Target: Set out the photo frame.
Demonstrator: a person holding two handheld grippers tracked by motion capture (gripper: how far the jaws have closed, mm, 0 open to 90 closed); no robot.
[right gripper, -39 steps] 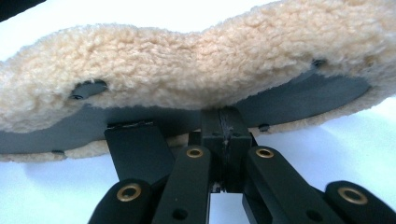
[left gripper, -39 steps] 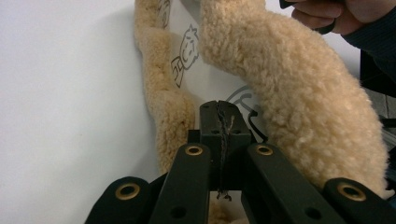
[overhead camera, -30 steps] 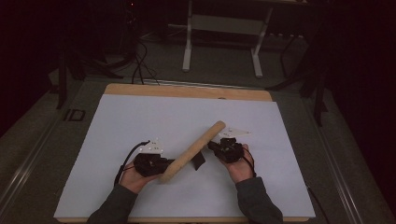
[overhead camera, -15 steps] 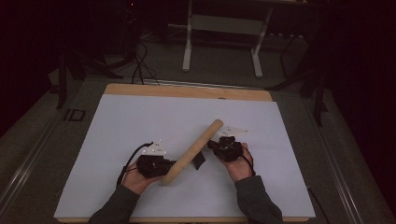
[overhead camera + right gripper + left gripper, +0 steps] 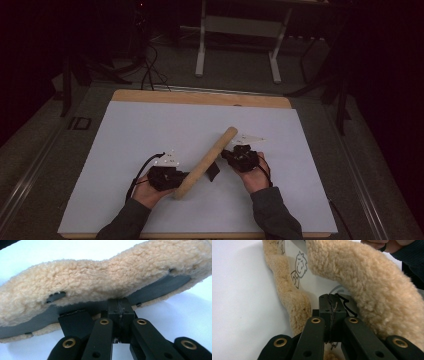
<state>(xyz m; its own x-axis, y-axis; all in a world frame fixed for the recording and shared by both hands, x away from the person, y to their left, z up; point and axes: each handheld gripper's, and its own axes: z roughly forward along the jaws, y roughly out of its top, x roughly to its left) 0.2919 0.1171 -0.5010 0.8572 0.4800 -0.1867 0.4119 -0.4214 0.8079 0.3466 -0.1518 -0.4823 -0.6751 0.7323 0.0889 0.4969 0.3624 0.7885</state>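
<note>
item: fleece cover [image 5: 206, 162], tan and woolly, rolled or folded into a long tube; lies slantwise near the middle of the desk [image 5: 125, 130], one end toward the person's left hand, the other up and to the right. in the left gripper view its pile [image 5: 367, 290] runs across the upper right, with a second fleecy edge [image 5: 287, 292] at the left and a pale inner lining with a line-drawn cartoon face [image 5: 298, 268] between them. in the right gripper view the fleece [image 5: 105, 287] arches over a dark grey underside strip [image 5: 160, 288].

left hand-held gripper [image 5: 167, 177]: in the person's left hand, at the lower end of the cover. jaws pressed together on a thin black strap or cord of the cover [image 5: 342, 303]; whether the fleece itself is caught cannot be told.

right hand-held gripper [image 5: 241, 156]: in the person's right hand, just beside the upper part of the cover. jaws pressed together at the grey underside edge, pinching it as far as can be told. a black flap [image 5: 75, 320] sits just left of the jaw tips.

desk: white sheet over a wooden board, wood [image 5: 200, 97] showing along the far edge.

surroundings: dark floor beyond, white frame legs [image 5: 237, 45], loose black cables [image 5: 147, 75].
</note>
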